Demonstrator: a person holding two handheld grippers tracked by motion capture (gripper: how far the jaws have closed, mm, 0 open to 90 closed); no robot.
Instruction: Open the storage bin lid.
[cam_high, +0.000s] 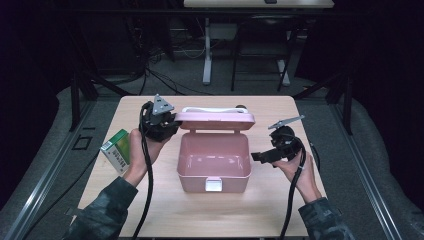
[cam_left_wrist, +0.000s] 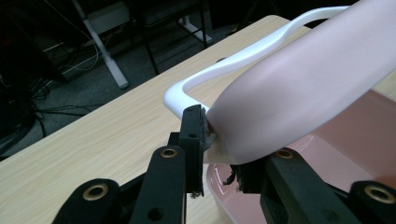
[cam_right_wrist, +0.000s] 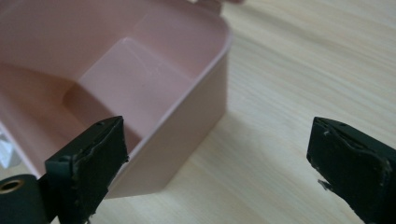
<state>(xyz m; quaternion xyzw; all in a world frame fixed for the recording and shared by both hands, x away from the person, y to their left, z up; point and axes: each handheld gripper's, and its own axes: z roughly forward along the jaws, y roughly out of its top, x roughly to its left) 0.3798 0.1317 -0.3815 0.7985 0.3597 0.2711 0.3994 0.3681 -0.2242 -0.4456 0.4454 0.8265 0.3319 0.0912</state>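
Pink box (cam_high: 214, 162) sits mid-table (cam_high: 280, 210), open, interior bare. Its lid (cam_high: 216, 121) stands raised along the far edge, white handle (cam_high: 210, 109) behind the lid.

Left gripper (cam_high: 167, 125) at the box's far left corner, jaws closed on the lid's corner edge; in the left gripper view the lid (cam_left_wrist: 308, 88) is pinched between the two black jaws, white handle (cam_left_wrist: 243, 60) curving just beyond.

Right gripper (cam_high: 260, 157) just right of the box, level with its right wall, jaws wide apart, gripping nothing. In the right gripper view, the box's corner (cam_right_wrist: 187, 116) stands between the jaws, nearer the left one, not touched by either.

Green carton (cam_high: 116, 150) lies left of the box, beside the left hand (cam_high: 142, 150).
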